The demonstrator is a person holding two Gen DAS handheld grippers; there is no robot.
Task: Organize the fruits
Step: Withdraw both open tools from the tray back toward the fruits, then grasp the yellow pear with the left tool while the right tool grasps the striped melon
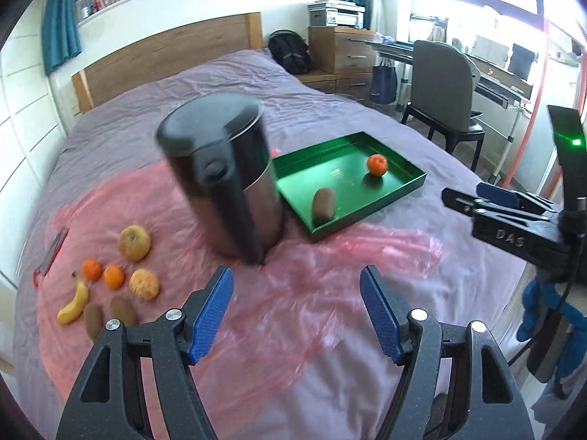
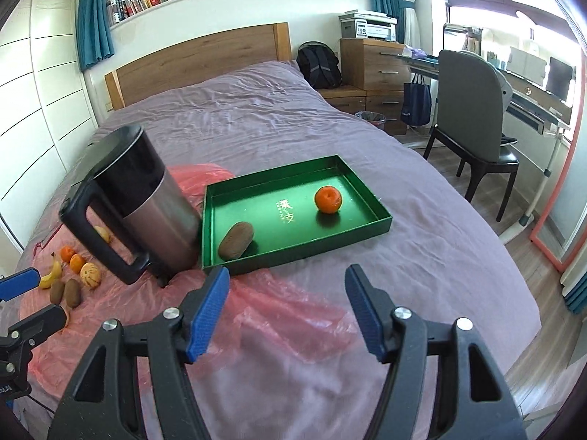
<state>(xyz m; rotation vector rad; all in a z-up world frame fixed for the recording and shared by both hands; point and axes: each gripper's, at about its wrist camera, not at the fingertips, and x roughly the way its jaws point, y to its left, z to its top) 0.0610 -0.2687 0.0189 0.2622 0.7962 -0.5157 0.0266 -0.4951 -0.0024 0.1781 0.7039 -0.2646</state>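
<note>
A green tray (image 1: 403, 185) (image 2: 381, 222) lies on the bed and holds a kiwi (image 1: 323, 203) (image 2: 236, 240) and a tangerine (image 1: 377, 164) (image 2: 328, 200). On the pink plastic sheet (image 1: 312, 275) at the left lie an apple (image 1: 134, 242), two tangerines (image 1: 91, 269) (image 1: 114, 277), a peeled citrus (image 1: 144, 284), a banana (image 1: 75, 302) and two kiwis (image 1: 93, 321) (image 1: 123, 311); they also show in the right wrist view (image 2: 73, 275). My left gripper (image 1: 297, 311) is open and empty above the sheet. My right gripper (image 2: 286, 306) is open and empty in front of the tray.
A steel kettle (image 1: 223, 176) (image 2: 146, 201) with a black lid and handle stands between the loose fruit and the tray. A red-edged phone (image 1: 51, 253) lies at the sheet's left edge. A chair (image 2: 473, 124) and desk stand right of the bed.
</note>
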